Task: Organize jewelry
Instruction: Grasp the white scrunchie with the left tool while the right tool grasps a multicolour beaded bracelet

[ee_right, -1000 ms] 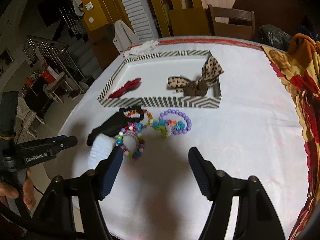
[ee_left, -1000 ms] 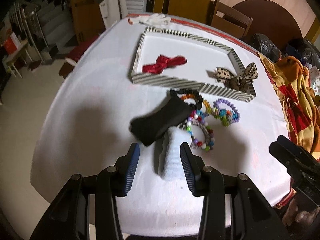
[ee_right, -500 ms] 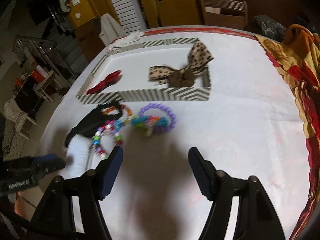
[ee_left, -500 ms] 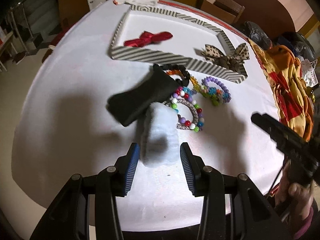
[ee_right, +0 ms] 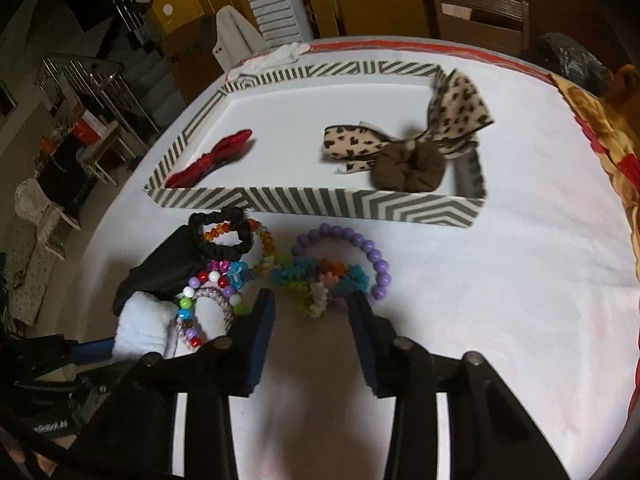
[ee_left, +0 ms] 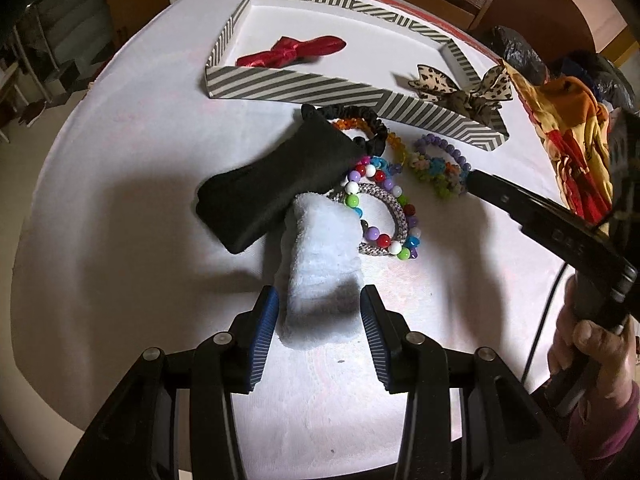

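Below the striped tray [ee_right: 320, 202], closing right gripper [ee_right: 312, 320] straddles the spiky multicoloured bracelet [ee_right: 320, 280] ungripped; left gripper [ee_left: 318, 320] gapes around the fluffy white band [ee_left: 322, 264].

Red bow [ee_right: 212, 160] half behind striped tray [ee_right: 320, 199] wall; black pouch's [ee_left: 272, 192] contents unseen

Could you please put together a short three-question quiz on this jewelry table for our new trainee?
1. True or false: the red bow lies inside the striped tray.
2. Which item sits between the left gripper fingers: A) white fluffy band, B) black pouch, C) purple bead bracelet?
3. Fill in: the leopard-print bow rests in the tray's ____ end, seen from the right wrist.

Key: 1 true; 2 A; 3 right.
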Available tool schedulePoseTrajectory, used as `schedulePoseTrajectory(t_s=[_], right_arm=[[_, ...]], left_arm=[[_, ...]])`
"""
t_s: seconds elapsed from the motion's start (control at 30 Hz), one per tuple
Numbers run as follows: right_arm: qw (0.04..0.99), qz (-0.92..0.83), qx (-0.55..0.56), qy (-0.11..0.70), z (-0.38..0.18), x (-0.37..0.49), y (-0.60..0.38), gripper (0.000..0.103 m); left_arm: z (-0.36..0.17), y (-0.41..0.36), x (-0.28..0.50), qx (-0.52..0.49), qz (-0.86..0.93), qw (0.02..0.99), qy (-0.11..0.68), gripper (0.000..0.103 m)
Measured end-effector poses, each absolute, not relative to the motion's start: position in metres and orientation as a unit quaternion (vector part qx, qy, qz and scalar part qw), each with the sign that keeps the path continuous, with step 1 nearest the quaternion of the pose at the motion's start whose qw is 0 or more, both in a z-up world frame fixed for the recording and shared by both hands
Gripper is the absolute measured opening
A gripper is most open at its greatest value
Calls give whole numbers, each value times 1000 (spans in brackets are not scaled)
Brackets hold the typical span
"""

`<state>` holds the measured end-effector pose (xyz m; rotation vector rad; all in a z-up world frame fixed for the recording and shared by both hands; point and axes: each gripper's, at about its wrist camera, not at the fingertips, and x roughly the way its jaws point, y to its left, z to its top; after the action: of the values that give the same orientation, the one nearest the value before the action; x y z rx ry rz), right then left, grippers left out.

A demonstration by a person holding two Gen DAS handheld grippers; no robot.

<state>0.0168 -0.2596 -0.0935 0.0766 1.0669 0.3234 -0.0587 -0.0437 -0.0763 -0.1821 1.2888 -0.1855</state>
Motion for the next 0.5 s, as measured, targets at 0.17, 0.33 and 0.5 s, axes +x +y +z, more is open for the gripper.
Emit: schedulePoseTrajectory(t_s=[0.17, 0.33, 0.5], right_arm=[[840, 152, 34, 519, -110, 28, -254, 22], [844, 154, 39, 513, -109, 27, -255, 7], [856, 161, 68, 487, -84, 19, -267, 6]], left_arm=[[-83, -46, -56, -77, -88, 786, 606, 50], [-86, -42, -57, -85, -93, 786, 605, 48], [-79, -38, -56, -91, -97, 789, 599, 31]])
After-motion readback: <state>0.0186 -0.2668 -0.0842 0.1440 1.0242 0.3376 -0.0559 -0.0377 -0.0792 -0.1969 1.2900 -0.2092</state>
